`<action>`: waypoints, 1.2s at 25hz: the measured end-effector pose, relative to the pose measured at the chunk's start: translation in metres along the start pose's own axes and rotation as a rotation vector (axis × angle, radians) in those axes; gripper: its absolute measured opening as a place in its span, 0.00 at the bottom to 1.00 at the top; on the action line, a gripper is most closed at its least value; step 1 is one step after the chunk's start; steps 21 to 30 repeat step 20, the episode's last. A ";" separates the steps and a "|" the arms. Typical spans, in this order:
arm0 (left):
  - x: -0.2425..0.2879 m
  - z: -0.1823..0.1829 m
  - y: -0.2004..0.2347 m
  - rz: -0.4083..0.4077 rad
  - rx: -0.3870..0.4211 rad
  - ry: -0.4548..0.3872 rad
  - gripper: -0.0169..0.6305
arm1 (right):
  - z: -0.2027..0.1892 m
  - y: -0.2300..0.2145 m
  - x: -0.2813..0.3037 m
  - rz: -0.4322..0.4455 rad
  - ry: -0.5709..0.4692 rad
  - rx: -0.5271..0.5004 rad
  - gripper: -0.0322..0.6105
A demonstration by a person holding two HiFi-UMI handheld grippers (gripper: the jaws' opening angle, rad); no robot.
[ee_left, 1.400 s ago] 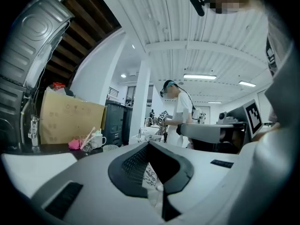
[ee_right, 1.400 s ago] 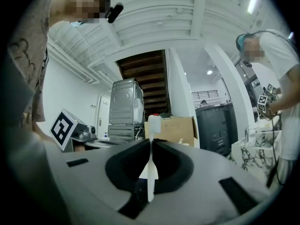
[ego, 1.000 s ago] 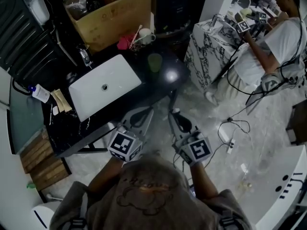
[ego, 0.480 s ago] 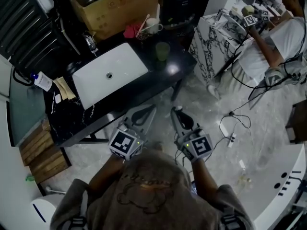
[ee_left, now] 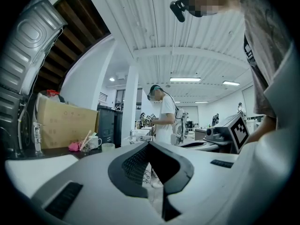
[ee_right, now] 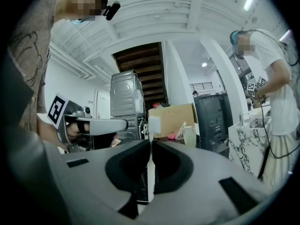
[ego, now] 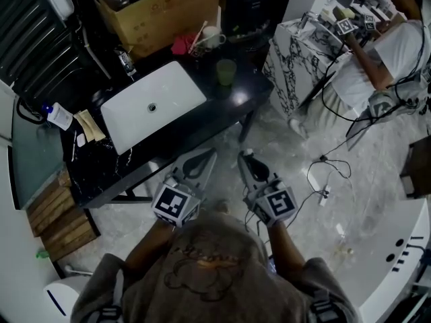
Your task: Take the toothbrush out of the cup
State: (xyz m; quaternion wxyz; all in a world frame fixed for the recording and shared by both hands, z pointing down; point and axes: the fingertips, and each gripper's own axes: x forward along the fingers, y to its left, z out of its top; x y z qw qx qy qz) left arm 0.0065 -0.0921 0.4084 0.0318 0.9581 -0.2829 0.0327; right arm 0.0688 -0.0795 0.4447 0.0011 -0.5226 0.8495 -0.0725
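Note:
A white mug (ego: 213,37) with a toothbrush (ego: 201,32) leaning out of it stands at the far edge of the black counter (ego: 250,93), beside a pink object (ego: 182,44). A green cup (ego: 226,71) stands nearer on the counter. Both my grippers hang below the counter's front edge, far from the mug. My left gripper (ego: 211,153) is shut and empty. So is my right gripper (ego: 243,155). The left gripper view shows the mug (ee_left: 95,142) and toothbrush (ee_left: 86,138) far off at the left. In the right gripper view the toothbrush (ee_right: 182,126) rises behind a pale cup (ee_right: 189,136).
A white sink (ego: 153,110) is set in the counter, with a tap (ego: 122,60) and a cardboard box (ego: 158,9) behind it. Right of the counter stands a marble-patterned table (ego: 289,59) where another person (ego: 380,52) works. Cables (ego: 330,173) lie on the floor.
The head view has shifted a little, so the counter sits slightly higher and further right in the picture. Both grippers stay shut in about the same place.

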 end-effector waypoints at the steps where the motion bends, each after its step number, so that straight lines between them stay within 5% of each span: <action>1: -0.001 0.000 0.001 0.002 -0.004 -0.003 0.03 | 0.000 0.000 0.000 0.000 0.001 -0.003 0.07; 30: -0.005 -0.004 0.021 0.017 0.010 -0.001 0.03 | 0.006 0.012 0.020 0.017 0.010 0.008 0.07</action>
